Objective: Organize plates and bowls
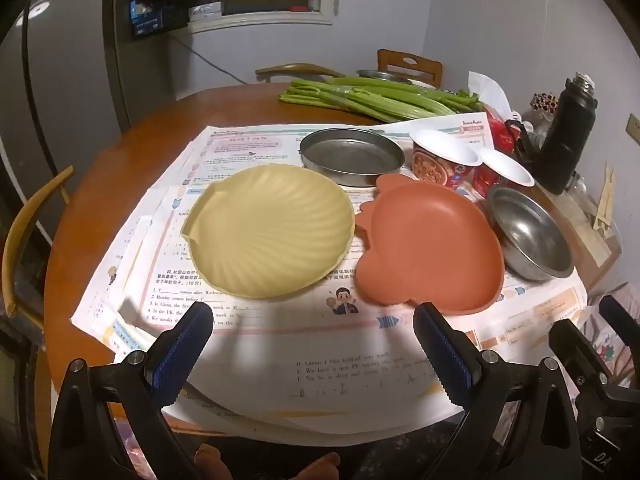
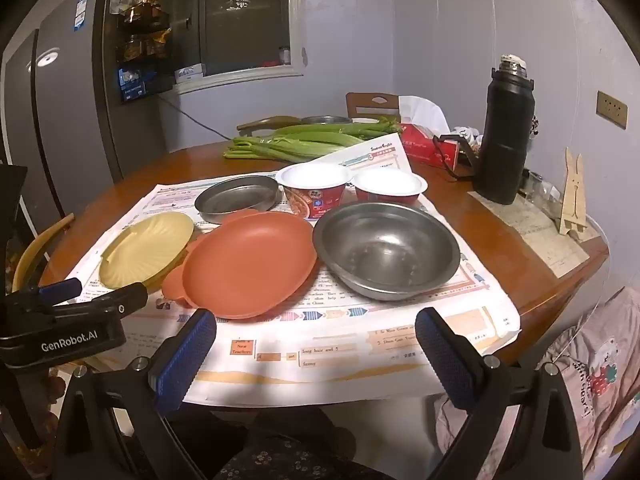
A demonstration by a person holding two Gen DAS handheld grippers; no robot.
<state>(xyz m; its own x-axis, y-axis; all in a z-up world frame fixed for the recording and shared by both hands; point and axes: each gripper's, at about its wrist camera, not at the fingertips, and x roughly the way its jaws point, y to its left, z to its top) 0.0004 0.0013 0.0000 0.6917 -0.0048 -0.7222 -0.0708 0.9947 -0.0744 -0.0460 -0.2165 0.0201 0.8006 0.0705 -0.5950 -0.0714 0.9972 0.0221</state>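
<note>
A yellow shell-shaped plate (image 1: 268, 232) (image 2: 146, 252) lies on printed paper sheets, with an orange crab-shaped plate (image 1: 432, 244) (image 2: 248, 264) to its right. Right of that sits a steel bowl (image 1: 530, 232) (image 2: 386, 248). Behind them are a flat steel dish (image 1: 352, 156) (image 2: 238, 198) and two paper noodle cups (image 1: 444, 156) (image 2: 314, 188), the second cup (image 1: 504, 172) (image 2: 390, 188) beside the first. My left gripper (image 1: 312, 320) hangs open near the table's front edge, below the two plastic plates. My right gripper (image 2: 316, 326) is open too, in front of the orange plate and the bowl. Nothing is between either pair of fingers.
Celery stalks (image 2: 304, 140) lie at the back of the round wooden table (image 2: 532, 276). A black flask (image 2: 506, 132), a red tissue box (image 2: 428, 144) and small items stand at the right. Wooden chairs (image 1: 24, 240) ring the table. A person's patterned clothing shows below.
</note>
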